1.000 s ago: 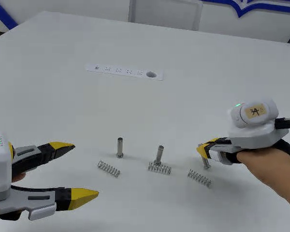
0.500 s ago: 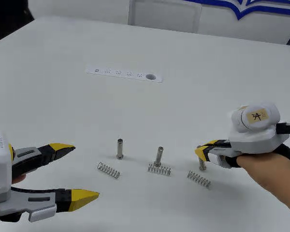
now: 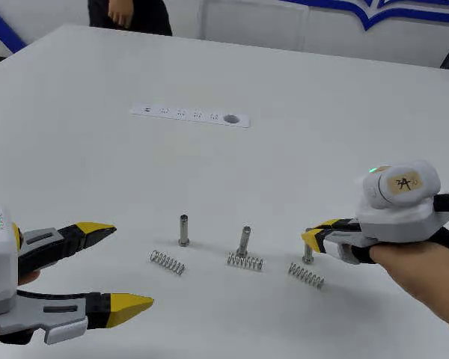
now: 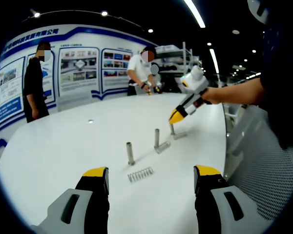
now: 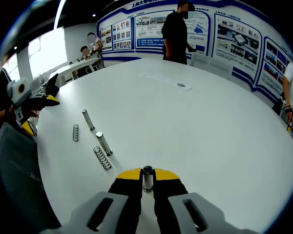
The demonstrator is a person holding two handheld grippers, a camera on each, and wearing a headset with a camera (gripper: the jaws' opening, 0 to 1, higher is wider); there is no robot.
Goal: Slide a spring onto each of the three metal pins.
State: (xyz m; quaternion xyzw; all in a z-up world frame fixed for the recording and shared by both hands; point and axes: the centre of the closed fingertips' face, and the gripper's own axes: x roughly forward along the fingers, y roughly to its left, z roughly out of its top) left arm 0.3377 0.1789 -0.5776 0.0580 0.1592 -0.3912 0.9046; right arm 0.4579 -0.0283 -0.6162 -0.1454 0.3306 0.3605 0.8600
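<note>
While right gripper stays clamped on rightmost pin, left gripper stays wide open, idle. Springs unmoved, flat on table; none threaded yet.

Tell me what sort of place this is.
Probably a company showroom or exhibition hall: blue-trimmed display boards line the wall, a person stands by them, and the large white table has a built-in socket strip.
</note>
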